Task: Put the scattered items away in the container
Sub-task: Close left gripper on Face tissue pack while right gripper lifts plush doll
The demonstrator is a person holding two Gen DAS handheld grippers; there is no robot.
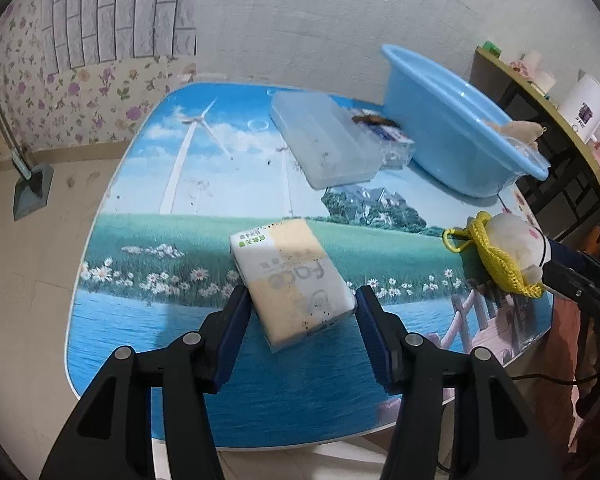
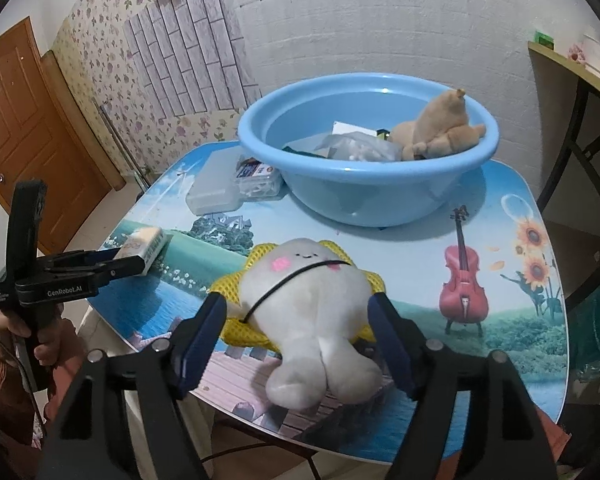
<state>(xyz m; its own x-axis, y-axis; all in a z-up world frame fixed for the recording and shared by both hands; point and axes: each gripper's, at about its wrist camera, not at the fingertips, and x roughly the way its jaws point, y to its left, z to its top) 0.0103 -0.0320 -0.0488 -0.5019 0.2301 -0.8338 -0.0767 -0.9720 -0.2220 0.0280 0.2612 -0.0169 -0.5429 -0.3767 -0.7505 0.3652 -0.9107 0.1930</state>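
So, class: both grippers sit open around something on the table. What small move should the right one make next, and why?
Probably close the right gripper on the white plush toy. Its fingers already flank the toy's body, open and seemingly not yet pressing it, and the toy still lies on the table outside the blue basin, where a brown plush already sits.

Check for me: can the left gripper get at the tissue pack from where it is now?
Probably yes. The left gripper is open with a finger on either side of the tissue pack, which lies flat on the table; nothing lies between them.
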